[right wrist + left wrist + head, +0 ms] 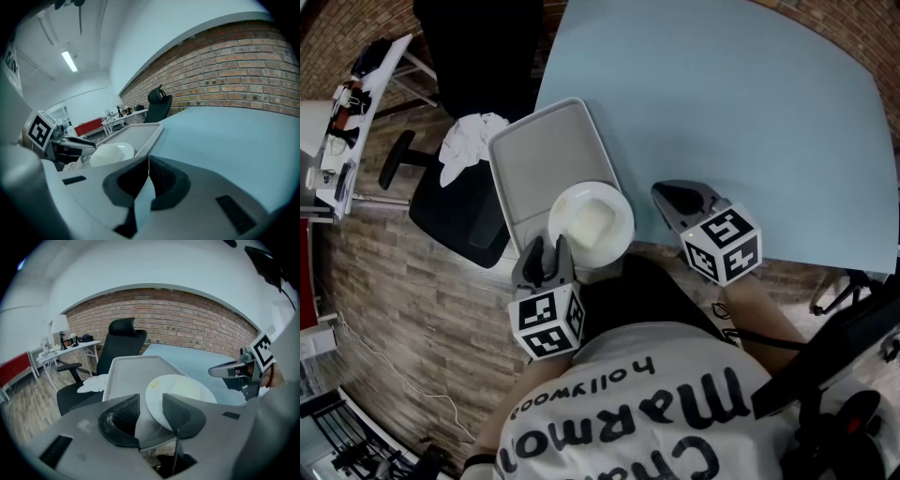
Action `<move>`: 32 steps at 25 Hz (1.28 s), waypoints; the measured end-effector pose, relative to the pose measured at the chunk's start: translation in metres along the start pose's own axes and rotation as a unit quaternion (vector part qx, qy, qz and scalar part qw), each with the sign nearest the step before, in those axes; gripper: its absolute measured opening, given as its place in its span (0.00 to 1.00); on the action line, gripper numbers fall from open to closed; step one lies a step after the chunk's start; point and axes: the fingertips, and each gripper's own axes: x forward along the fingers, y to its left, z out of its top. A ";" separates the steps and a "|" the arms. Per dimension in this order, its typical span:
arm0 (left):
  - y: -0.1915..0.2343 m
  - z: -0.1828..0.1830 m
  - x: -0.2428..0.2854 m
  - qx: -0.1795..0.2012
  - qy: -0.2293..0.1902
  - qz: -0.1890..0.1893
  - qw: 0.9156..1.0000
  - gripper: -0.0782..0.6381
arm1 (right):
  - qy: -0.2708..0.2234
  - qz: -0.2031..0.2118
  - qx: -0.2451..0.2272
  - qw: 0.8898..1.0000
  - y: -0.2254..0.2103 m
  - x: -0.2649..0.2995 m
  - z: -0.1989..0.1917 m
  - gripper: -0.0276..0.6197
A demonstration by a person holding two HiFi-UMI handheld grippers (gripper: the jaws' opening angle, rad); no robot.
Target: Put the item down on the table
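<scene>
Left gripper has its jaws pinched on the near rim of the white plate. The plate juts out ahead of it, a little tilted, over the near end of the grey tray at the near left corner of the light blue table. Whether the plate's underside touches the tray, I cannot tell. Right gripper hovers just beside it above the table's near edge, jaws pressed together with nothing between them.

Now, the plate itself looks stiff, smooth and glazed. It is probably slick against the pads and likely to chip or crack if it drops. Held by one rim pinch, its weight levers out in front (so a low, gentle set-down looks wise). The rim is really the only place to take hold.

As for room, a wide stretch of bare blue surface lies to the right of the tray and beyond it. The things to mind are the tray's raised lip and the table's near edge, both close to the plate. Off to the left there is only a black office chair with a white cloth on it.
</scene>
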 end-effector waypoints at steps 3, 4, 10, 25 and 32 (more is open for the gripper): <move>0.013 0.009 -0.004 -0.059 -0.026 0.009 0.998 0.29 | -0.029 0.026 -0.020 0.999 0.008 -0.003 0.011 0.06; 0.017 0.014 -0.006 -0.072 -0.039 0.009 0.997 0.29 | -0.045 0.041 -0.039 0.997 0.015 -0.004 0.018 0.06; 0.020 0.050 -0.020 -0.108 -0.095 -0.017 0.989 0.28 | -0.063 0.076 -0.153 0.983 0.052 -0.011 0.039 0.06; -0.008 0.082 -0.064 -0.099 -0.138 -0.188 0.967 0.17 | -0.052 0.065 -0.112 0.990 0.099 -0.039 0.054 0.06; -0.005 0.066 -0.093 -0.066 -0.104 -0.255 0.959 0.17 | -0.058 0.052 -0.083 0.993 0.148 -0.051 0.054 0.06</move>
